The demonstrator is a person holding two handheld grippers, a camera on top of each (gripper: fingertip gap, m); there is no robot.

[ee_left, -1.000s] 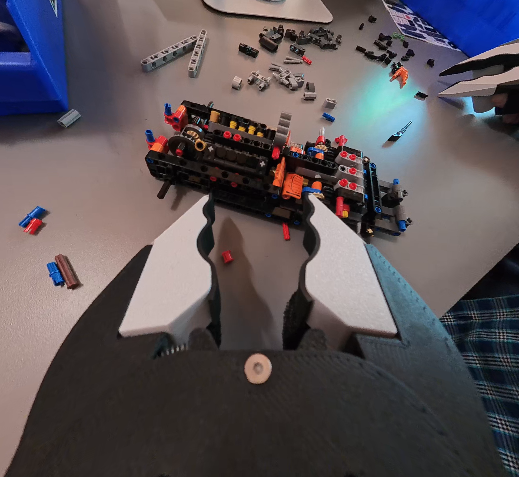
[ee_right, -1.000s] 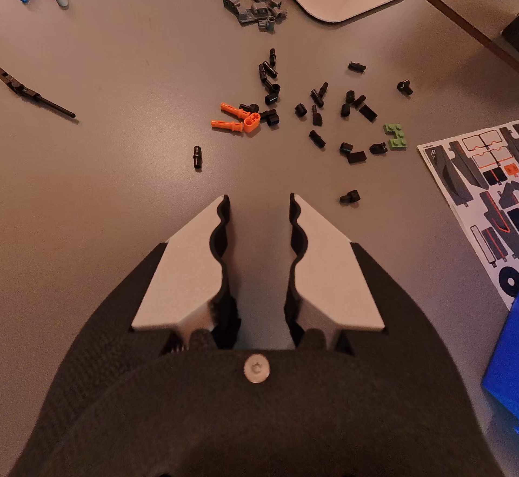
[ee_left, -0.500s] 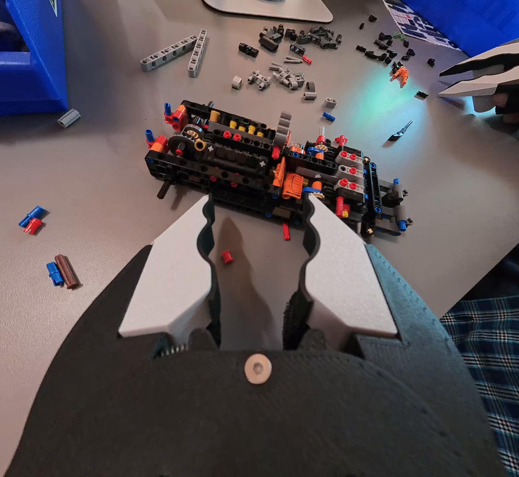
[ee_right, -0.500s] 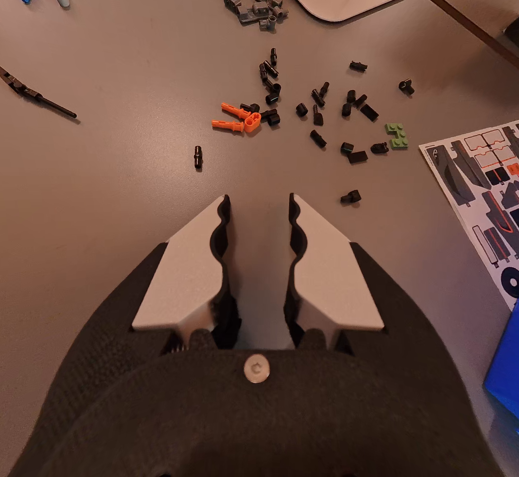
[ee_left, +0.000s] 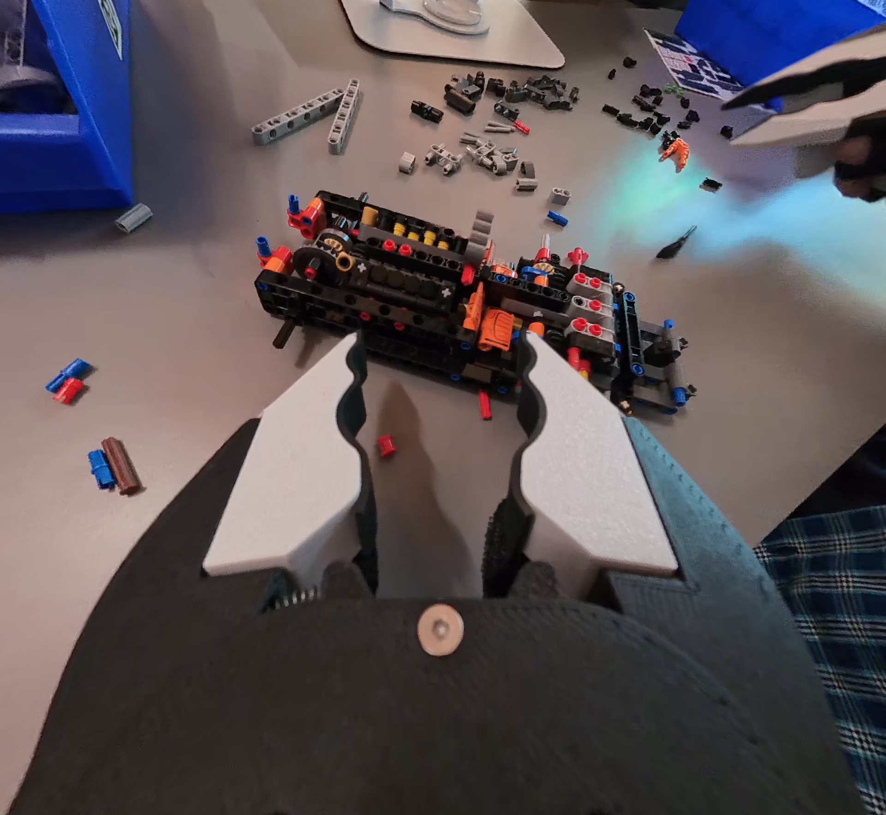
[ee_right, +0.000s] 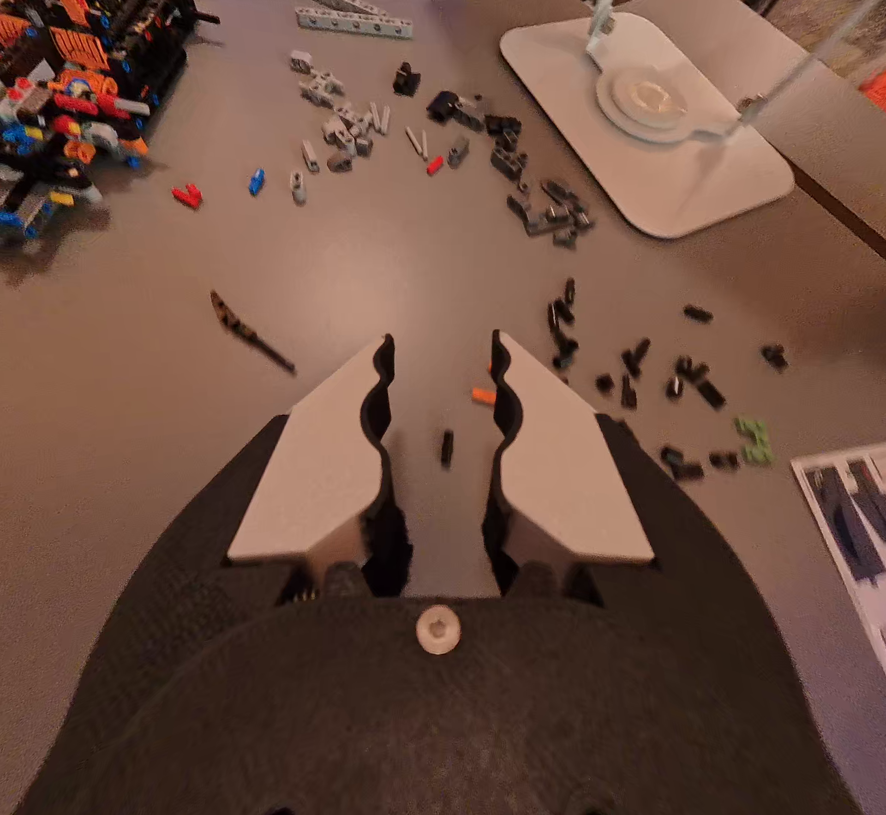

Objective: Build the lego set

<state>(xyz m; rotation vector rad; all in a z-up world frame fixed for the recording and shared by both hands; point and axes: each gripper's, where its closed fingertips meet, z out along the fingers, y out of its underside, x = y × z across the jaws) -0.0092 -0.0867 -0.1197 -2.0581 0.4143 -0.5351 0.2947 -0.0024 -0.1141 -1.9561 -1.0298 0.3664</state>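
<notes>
The left gripper is spread and empty, its fingertips at the near edge of the partly built lego model on the grey table. The right gripper is likewise spread and empty, above a loose black pin, with scattered black pieces alongside.

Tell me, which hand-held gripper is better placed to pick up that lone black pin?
The right hand-held gripper, probably: it is open and the black pin lies between its fingers. The left hand-held gripper sits open by the lego model.
</notes>
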